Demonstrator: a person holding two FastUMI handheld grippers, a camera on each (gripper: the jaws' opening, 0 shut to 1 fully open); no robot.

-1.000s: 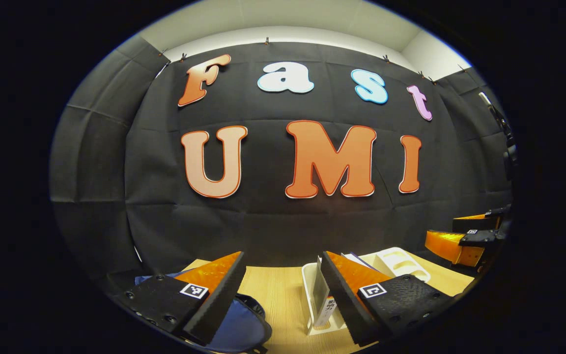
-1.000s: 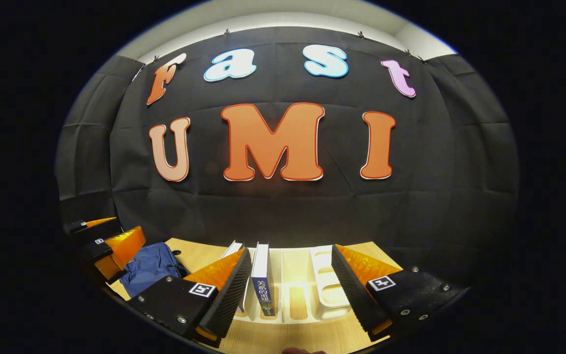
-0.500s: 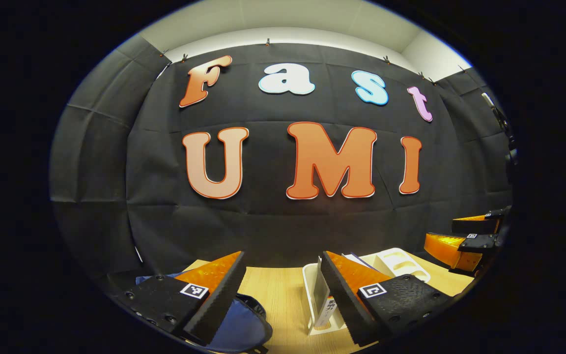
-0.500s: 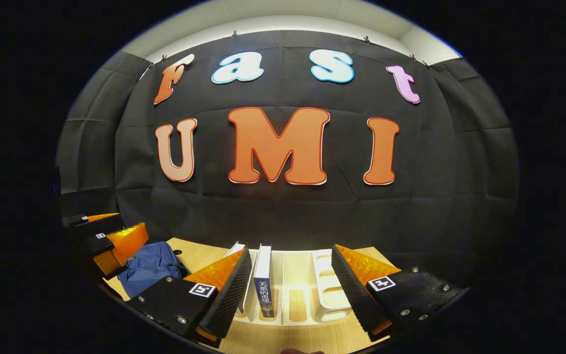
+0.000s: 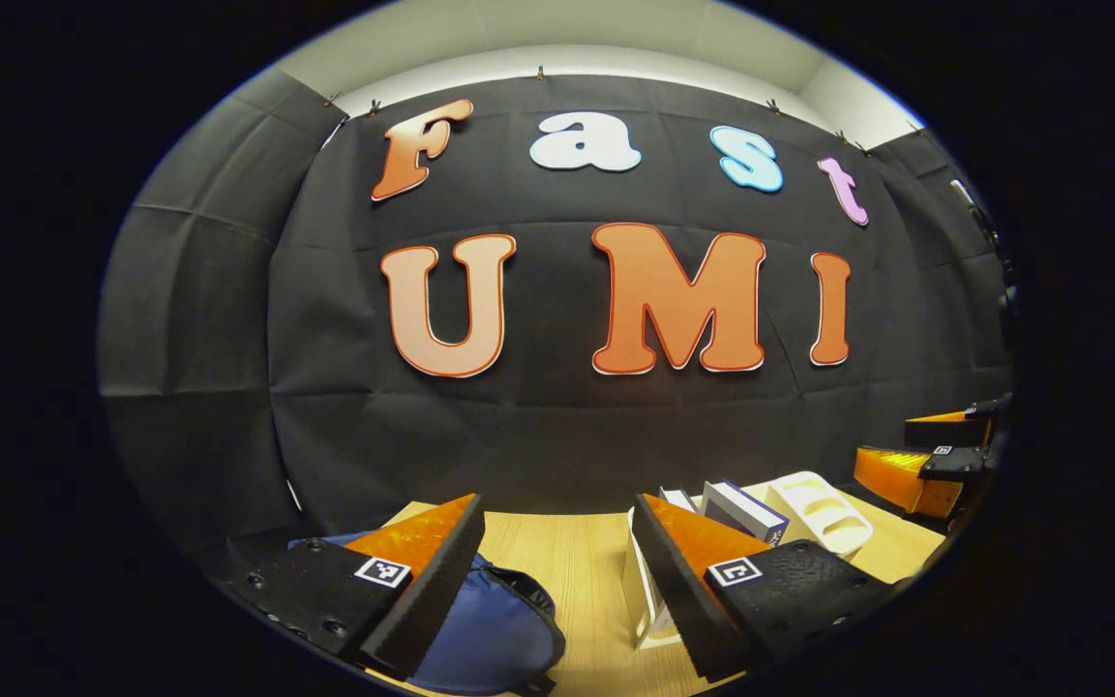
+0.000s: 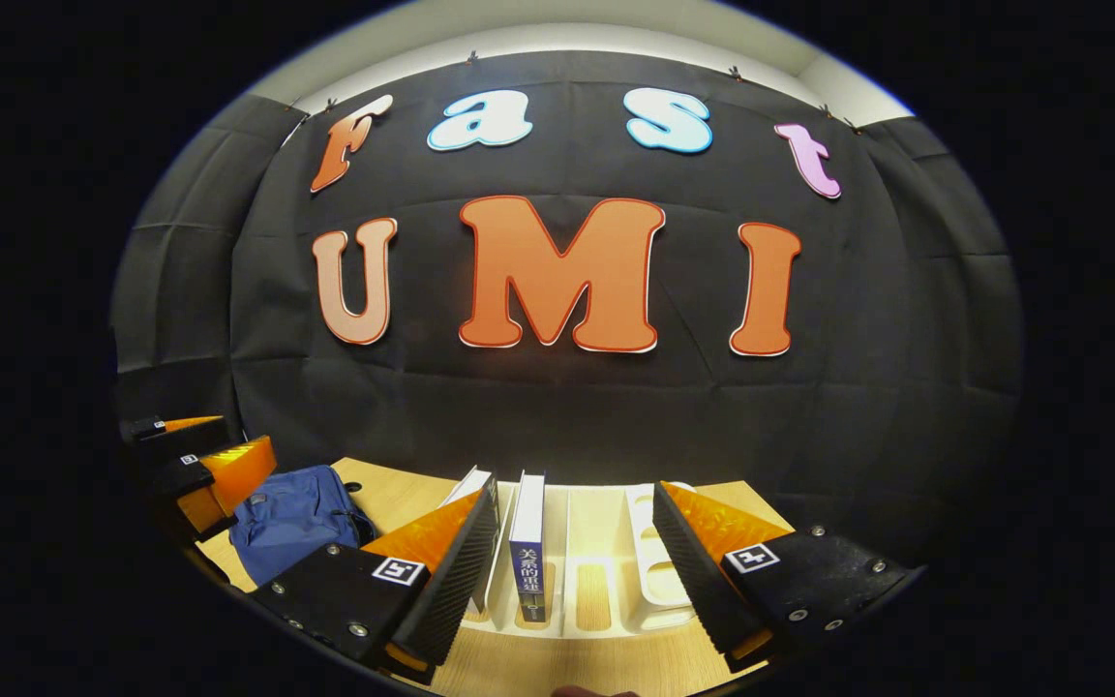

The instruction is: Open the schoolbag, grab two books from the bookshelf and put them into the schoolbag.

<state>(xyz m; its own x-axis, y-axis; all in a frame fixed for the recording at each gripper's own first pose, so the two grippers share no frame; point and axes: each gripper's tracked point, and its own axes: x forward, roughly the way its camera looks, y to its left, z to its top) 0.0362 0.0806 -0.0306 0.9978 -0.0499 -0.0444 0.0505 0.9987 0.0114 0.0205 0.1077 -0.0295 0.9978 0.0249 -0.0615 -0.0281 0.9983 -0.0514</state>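
Wooden table (image 6: 393,494) in a black-cloth booth, with bag, rack and books on it.

The blue bag (image 6: 291,518) lies flat on the table's left part, its zip shut as far as can be seen, well left of the white rack (image 6: 649,571). Two books (image 6: 527,542) stand upright in the rack's left slots. The left gripper (image 5: 557,571) hovers spread and empty between bag and rack; the right gripper (image 6: 572,571) hangs spread and empty before the rack, touching nothing.
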